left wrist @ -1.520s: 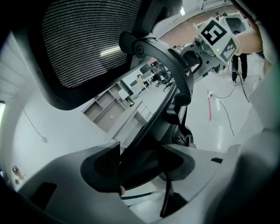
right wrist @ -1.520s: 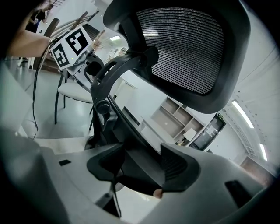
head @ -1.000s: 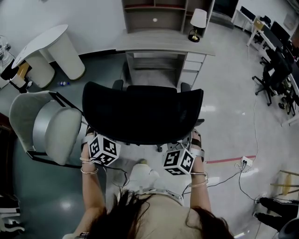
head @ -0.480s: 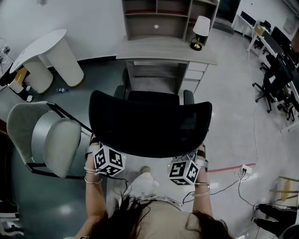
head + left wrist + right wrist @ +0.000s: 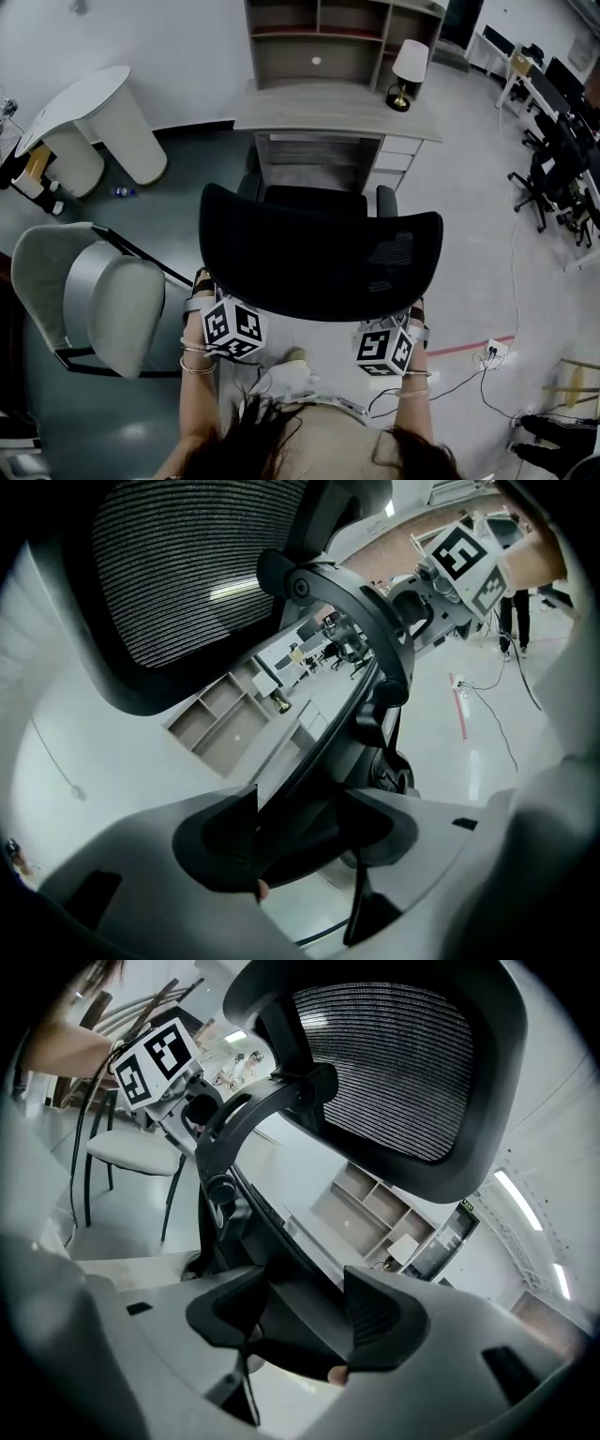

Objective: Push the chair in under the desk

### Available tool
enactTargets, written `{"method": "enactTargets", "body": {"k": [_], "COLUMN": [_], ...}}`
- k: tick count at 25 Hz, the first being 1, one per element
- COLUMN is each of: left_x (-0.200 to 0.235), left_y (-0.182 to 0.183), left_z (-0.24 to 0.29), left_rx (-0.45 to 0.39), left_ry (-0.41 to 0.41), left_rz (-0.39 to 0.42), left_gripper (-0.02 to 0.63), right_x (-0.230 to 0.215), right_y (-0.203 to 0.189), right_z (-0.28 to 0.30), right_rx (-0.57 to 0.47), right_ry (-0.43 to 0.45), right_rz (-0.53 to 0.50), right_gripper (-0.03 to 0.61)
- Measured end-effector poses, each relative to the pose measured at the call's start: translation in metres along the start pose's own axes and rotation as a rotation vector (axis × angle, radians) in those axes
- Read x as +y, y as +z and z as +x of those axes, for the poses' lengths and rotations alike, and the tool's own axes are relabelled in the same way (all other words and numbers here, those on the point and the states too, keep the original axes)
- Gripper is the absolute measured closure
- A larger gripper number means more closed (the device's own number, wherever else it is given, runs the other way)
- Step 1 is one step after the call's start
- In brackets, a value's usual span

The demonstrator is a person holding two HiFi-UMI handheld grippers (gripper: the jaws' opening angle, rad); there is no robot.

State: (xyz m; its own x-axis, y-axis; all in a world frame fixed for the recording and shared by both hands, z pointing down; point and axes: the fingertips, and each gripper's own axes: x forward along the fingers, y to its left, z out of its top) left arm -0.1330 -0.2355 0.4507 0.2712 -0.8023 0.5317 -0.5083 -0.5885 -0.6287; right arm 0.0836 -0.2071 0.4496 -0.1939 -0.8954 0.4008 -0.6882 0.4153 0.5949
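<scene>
Chair (image 5: 319,253) a little closer to the desk (image 5: 333,111) than a second ago.

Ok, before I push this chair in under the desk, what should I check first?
1. Left gripper holding the black chair: ok, jaws closed on its frame.
2. Right gripper holding it: ok, same.
3. Chair lined up with the opening of the desk: ok, roughly centred.
4. Space under the desk free: cannot tell, the backrest hides much of it.
5. Armrests fit under the top: cannot tell.
6. Grey chair out of the way: ok, off to the left, not touching.
</scene>
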Motion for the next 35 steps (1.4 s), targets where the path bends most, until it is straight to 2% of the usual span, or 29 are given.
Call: {"method": "enactTargets", "body": {"k": [20, 35], "left_x": [0.037, 0.053], "left_y": [0.022, 0.039], "left_z": [0.060, 0.098], "left_rx": [-0.081, -0.066], "left_ry": [-0.003, 0.001], "left_rz": [0.048, 0.030], "left_gripper": [0.365, 0.365], "right_x": [-0.039, -0.068], "right_y": [0.001, -0.003], "right_z": [0.058, 0.094], "right_rx": [0.036, 0.022], "right_ry": [-0.026, -0.024], "right_rz": [0.036, 0.028], "right_gripper": [0.322, 0.323]}}
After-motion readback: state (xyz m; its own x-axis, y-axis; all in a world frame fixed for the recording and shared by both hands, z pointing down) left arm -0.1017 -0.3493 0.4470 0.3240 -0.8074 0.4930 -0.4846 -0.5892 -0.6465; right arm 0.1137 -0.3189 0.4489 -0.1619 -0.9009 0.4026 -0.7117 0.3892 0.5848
